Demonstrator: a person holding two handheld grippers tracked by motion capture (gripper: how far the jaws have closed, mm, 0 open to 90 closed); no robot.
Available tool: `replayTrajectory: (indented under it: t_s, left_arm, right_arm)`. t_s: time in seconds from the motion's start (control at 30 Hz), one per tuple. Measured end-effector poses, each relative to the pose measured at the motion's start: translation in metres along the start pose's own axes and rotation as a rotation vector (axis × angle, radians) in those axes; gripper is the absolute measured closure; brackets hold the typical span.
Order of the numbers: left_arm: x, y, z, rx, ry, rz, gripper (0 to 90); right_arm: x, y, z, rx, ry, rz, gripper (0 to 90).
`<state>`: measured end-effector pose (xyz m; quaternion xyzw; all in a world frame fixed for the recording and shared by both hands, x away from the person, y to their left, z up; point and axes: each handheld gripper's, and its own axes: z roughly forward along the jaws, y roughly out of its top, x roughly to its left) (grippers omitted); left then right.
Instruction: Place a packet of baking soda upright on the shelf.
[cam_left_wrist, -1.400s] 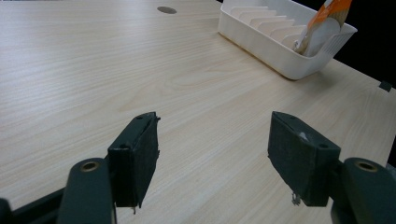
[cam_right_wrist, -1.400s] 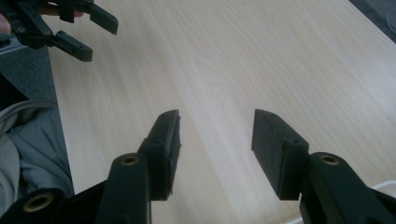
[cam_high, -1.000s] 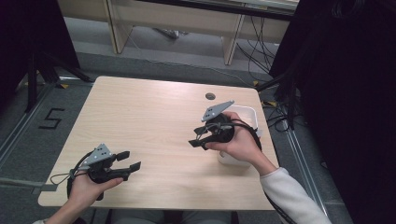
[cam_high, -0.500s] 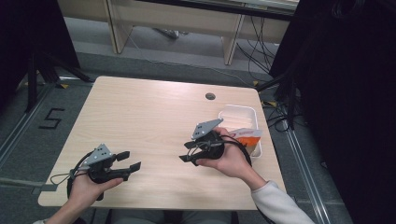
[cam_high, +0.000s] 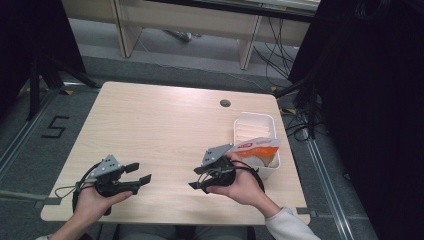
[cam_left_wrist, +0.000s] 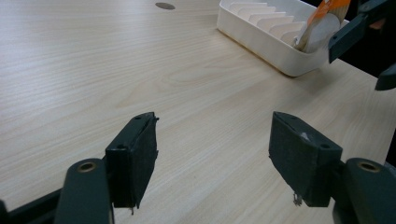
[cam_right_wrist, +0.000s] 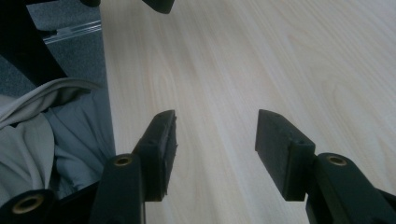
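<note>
Claws (cam_high: 142, 174) (cam_high: 197, 178) gape empty over table (cam_high: 165, 120) beside tray (cam_high: 255, 125).

Each black gripper (cam_high: 138, 172) carries a grey three-cornered plate, brass-ringed screw holes and trailing black cable; one sleeve (cam_high: 290, 226) is white.

Matt pale wood-grain table (cam_high: 165, 125), glossy white plastic tray (cam_high: 254, 125).

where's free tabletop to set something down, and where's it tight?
Most of the table is bare: the whole far-left half, bordered by the far edge, the left edge and the round hole. A smaller bare patch lies between the left gripper and right gripper. It's crowded at the right edge, where the white tray with the orange packet sits beside the right hand.
</note>
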<state>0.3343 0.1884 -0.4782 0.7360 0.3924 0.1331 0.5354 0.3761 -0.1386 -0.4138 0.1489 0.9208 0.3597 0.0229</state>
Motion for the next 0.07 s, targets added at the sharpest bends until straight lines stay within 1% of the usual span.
replayTrajectory:
  t_s: [0.03, 0.07]
  left_arm:
    - [0.0000, 0.0000, 0.0002, -0.001, 0.001, -0.003, 31.5]
    - [-0.0006, -0.0003, 0.0006, -0.003, 0.007, -0.019, 31.4]
  right_arm:
    - [0.0000, 0.0009, -0.0033, -0.001, -0.015, -0.006, 48.3]
    - [0.0000, 0.0025, -0.0073, -0.009, -0.012, -0.021, 48.0]
